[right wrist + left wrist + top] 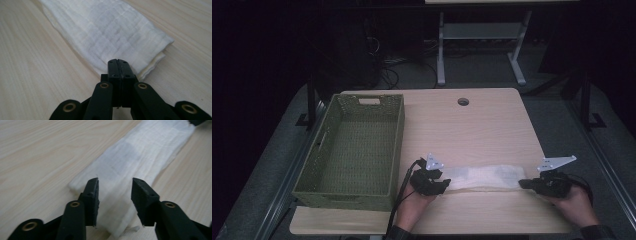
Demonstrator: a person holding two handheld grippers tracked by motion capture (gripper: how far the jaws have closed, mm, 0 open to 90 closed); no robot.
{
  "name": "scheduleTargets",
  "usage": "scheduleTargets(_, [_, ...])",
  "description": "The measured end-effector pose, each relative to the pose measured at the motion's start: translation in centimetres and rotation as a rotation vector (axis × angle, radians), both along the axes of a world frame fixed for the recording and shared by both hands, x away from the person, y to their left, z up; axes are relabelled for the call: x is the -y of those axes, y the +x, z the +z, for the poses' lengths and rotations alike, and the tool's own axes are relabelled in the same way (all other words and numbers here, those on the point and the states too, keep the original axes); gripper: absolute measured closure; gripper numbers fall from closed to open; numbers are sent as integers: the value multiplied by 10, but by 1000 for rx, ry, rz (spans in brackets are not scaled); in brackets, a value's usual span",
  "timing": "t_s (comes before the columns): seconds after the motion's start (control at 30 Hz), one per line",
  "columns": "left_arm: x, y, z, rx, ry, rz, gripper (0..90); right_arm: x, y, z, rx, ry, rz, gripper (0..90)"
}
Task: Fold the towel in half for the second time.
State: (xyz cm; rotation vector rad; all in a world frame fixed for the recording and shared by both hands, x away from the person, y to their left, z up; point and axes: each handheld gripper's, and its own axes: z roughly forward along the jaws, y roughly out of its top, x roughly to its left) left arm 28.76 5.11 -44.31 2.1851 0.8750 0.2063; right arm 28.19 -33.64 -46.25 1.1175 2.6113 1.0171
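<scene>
One white cloth (482, 177), folded into a long strip, is seen on the table (472, 130), near its front edge, btwn two grippers. One green woven basket (354, 150) is counted at the table's left side, and one round hole (463, 101) near the far edge.

The cloth's long axis is laid left-to-right, roughly parallel w/ the front edge; one short end is pointed toward the basket, the other toward the table's right side.

The left gripper (115, 192) is placed at the strip's left end. Its jaws are held apart, approx. half spread, w/ the cloth end lying btwn them; the pads are not pressed on it. The right gripper (118, 65) is set at the right end w/ jaws brought fully together. Its tips are seen at the cloth's folded edge; whether any fabric is pinched can't be told.

The basket is stood just left of the left gripper, apart from the cloth. Nothing is found lying on the strip.
</scene>
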Motion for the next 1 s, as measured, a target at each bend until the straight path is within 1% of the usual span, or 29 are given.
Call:
scheduleTargets(0.07, [2, 3, 1, -21, -12, -20, 506, -2, 3, 1, -5, -7, -10, 890])
scheduleTargets(0.1, [3, 5, 0, -28, -23, -24, 489, -3, 5, 0, 2, -10, -12, 890])
scheduleTargets(0.17, [4, 5, 0, -42, -25, -58, 456, -6, 11, 1, 8, -27, -19, 890])
scheduleTargets(0.2, [4, 6, 0, -37, -14, -71, 423, -7, 13, 1, 9, -30, -23, 890])
scheduleTargets(0.27, [6, 5, 1, -27, 16, -91, 413, -8, 19, 1, 8, -35, -30, 890])
scheduleTargets(0.3, [6, 5, 1, -22, 24, -101, 399, -9, 21, 1, 7, -29, -37, 890])
scheduleTargets(0.33, [5, 6, 1, -21, 22, -102, 391, -10, 23, 1, 4, -30, -46, 890])
scheduleTargets(0.37, [4, 7, 2, -9, 24, -108, 381, -11, 26, 1, 2, -31, -50, 890])
scheduleTargets(0.43, [1, 8, 3, 15, 26, -106, 373, -14, 30, 1, 8, -38, -57, 890])
scheduleTargets(0.5, [0, 8, 3, 20, 11, -106, 359, -16, 34, 2, 5, -44, -67, 890])
scheduleTargets(0.53, [-1, 8, 4, 32, 11, -112, 355, -17, 36, 2, 10, -47, -69, 890])
scheduleTargets(0.7, [-2, 4, 6, 60, 11, -122, 337, -22, 47, 1, 7, -36, -98, 890])
scheduleTargets(0.73, [-3, 4, 6, 62, 15, -124, 337, -23, 50, 1, 9, -40, -105, 890])
scheduleTargets(0.77, [-4, 3, 5, 56, 4, -120, 336, -25, 52, 1, 12, -44, -104, 890])
scheduleTargets(0.87, [-8, 4, 5, 55, -6, -113, 336, -29, 61, 2, 21, -53, -102, 889])
scheduleTargets(1.0, [-8, 3, 4, 60, 2, -108, 336, -35, 71, 1, 37, -66, -91, 889])
